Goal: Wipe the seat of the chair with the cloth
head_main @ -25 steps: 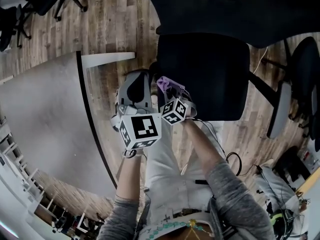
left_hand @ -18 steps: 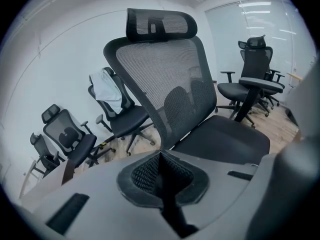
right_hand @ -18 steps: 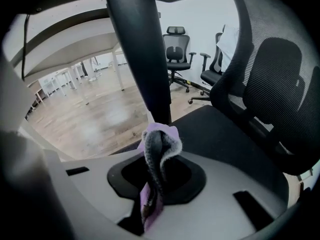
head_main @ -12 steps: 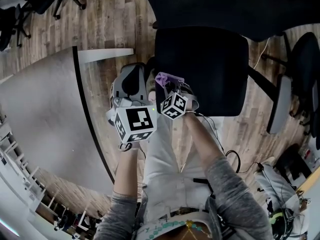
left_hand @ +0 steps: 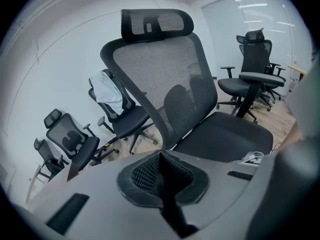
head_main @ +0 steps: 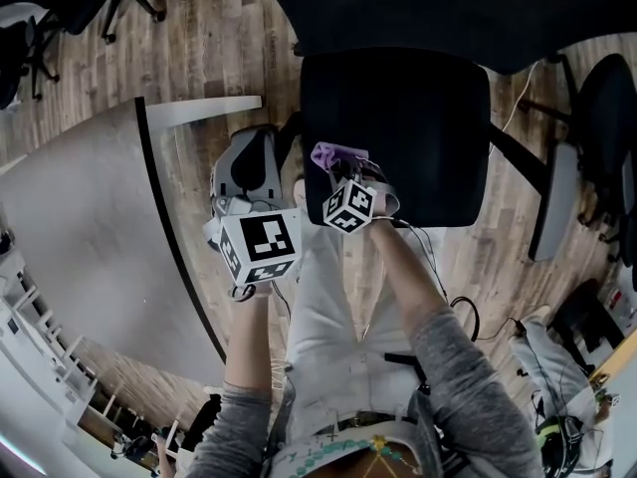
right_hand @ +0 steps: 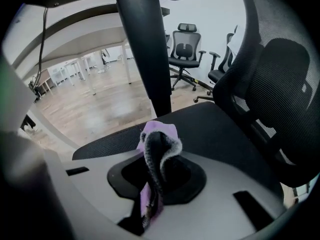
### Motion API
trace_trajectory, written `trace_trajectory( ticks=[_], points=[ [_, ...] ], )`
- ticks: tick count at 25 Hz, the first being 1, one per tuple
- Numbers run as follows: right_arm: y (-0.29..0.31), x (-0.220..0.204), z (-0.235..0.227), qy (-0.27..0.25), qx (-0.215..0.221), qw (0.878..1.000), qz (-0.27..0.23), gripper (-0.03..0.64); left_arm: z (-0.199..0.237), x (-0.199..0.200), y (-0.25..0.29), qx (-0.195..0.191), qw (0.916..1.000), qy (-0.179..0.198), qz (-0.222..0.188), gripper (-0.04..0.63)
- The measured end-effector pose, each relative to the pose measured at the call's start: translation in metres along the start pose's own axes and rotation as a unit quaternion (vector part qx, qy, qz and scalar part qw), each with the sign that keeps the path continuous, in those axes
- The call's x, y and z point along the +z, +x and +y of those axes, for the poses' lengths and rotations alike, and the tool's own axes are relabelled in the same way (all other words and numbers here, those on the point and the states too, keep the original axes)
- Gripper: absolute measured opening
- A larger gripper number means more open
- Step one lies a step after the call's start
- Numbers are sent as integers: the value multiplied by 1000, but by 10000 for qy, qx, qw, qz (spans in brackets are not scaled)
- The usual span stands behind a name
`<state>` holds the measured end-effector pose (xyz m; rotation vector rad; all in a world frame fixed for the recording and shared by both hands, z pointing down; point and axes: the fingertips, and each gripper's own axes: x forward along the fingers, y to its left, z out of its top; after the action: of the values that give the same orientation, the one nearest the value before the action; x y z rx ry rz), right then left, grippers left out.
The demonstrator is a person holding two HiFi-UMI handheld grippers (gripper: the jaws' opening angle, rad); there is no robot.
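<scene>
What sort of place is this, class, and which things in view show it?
Probably an office or meeting room: a high-backed mesh chair, more swivel chairs behind it, a large grey table and a wood-look floor.

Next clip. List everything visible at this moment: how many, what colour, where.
chair: one, black, mesh back and headrest, seat just ahead of the person
cloth: one, purple and grey, held over the seat near its edge
other chairs: several, black, along the wall and around the room
white fabric: one piece, draped on a chair by the wall
table: one, grey, curved edge, at the person's left
floor: wood-look planks
left gripper: grey, jaws together, empty, beside the seat
right gripper: grey, jaws closed on the cloth
sleeves: two, grey, at the bottom of the head view
</scene>
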<state>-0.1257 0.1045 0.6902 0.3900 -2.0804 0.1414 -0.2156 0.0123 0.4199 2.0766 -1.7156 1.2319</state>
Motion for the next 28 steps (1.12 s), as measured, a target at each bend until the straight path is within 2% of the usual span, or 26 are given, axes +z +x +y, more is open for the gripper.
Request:
trace_trajectory(
  ticks=[9, 28],
  points=[
    [-8, -24, -9, -25, -21, 9998, 174, 52, 0, -1, -3, -27, 10000, -63, -7, -2],
    [-20, -62, -27, -84, -36, 9988, 481, 52, 0, -1, -2, 107, 9999, 100, 46, -2]
  ],
)
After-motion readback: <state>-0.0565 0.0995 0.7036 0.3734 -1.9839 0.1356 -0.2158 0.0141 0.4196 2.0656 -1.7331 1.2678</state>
